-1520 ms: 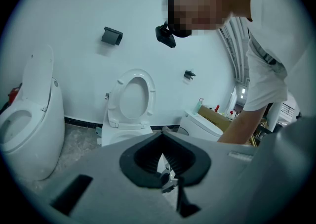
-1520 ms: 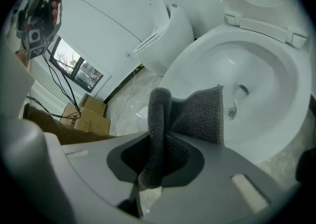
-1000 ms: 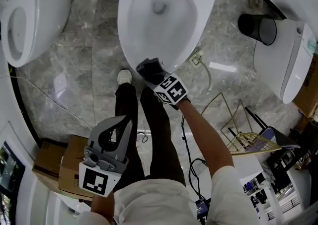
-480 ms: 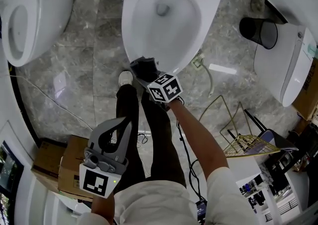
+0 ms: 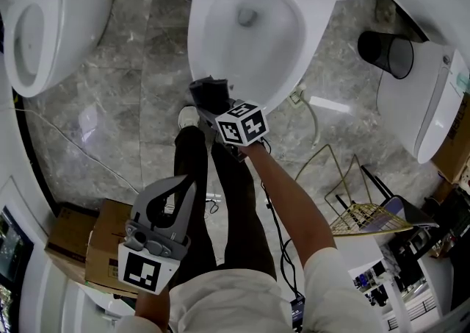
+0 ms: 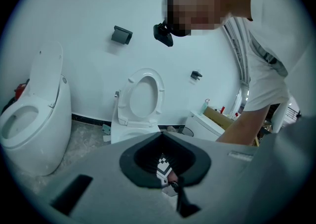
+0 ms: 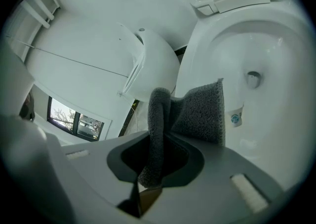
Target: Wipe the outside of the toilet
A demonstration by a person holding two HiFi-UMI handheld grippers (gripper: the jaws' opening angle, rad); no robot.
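The white toilet (image 5: 246,30) stands at the top middle of the head view, seat raised, bowl open. My right gripper (image 5: 217,106) is shut on a dark grey cloth (image 5: 208,91) and presses it against the outside of the bowl's front rim, on its left side. In the right gripper view the cloth (image 7: 197,112) bunches up out of the jaws beside the bowl (image 7: 269,55). My left gripper (image 5: 178,183) hangs low over the person's legs, away from the toilet, shut on nothing. In the left gripper view the toilet (image 6: 140,102) shows beyond the left gripper (image 6: 163,138).
A second toilet (image 5: 44,15) stands at the left and a third (image 5: 429,96) at the right. A black bin (image 5: 387,51) sits between toilets. A cardboard box (image 5: 81,240) lies lower left, a gold wire rack (image 5: 356,210) lower right. Cables cross the marble floor (image 5: 125,118).
My right gripper has slid the cloth leftward along the front outside of the bowl. The left gripper has stayed where it was.
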